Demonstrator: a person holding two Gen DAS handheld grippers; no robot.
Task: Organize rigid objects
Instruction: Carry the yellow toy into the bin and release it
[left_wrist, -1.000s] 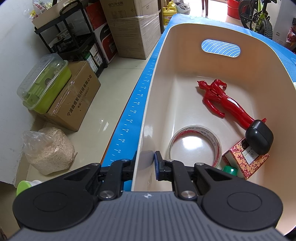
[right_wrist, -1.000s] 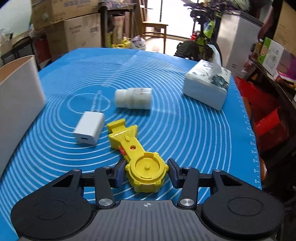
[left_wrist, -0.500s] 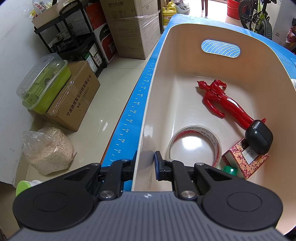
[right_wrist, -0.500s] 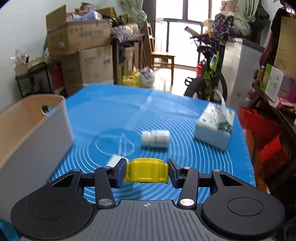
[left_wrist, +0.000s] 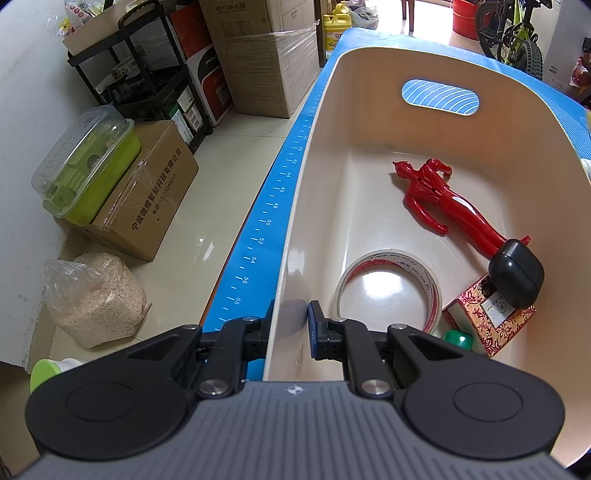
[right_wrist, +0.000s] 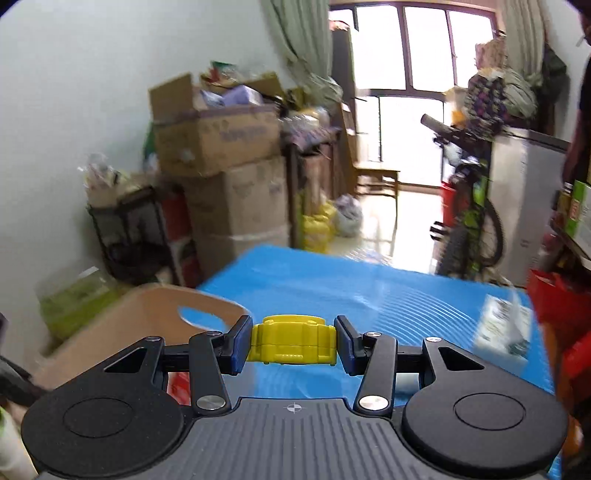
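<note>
A cluttered storeroom with white walls and a tiled floor; a blue mat (left_wrist: 258, 236) covers the table, its edge printed with a ruler scale reading 40 to 58 along the centre of the left wrist view. At the left of that view a cardboard box (left_wrist: 147, 206) bears Chinese characters, with a green lidded container (left_wrist: 85, 166) on top of it and a bag of grain (left_wrist: 96, 295) below it in the frame. Left gripper (left_wrist: 291, 325): jaws clamped on the near wall of the beige bin (left_wrist: 295, 221), one finger outside, one inside. In the bin lie a red figure (left_wrist: 443, 203) at centre right, a tape roll (left_wrist: 388, 291) with small red print too fine to read, a black case (left_wrist: 517, 273) resting on a patterned red box (left_wrist: 487, 317), and a green cap (left_wrist: 458, 338) at the lower edge. Right gripper (right_wrist: 293, 345): jaws closed on the yellow toy (right_wrist: 293, 339), held above the mat at lower centre of the blurred right wrist view. The bin sits at lower left there, a tissue pack (right_wrist: 502, 328) at right, stacked cartons (right_wrist: 221, 162) behind; their lettering is blurred.
</note>
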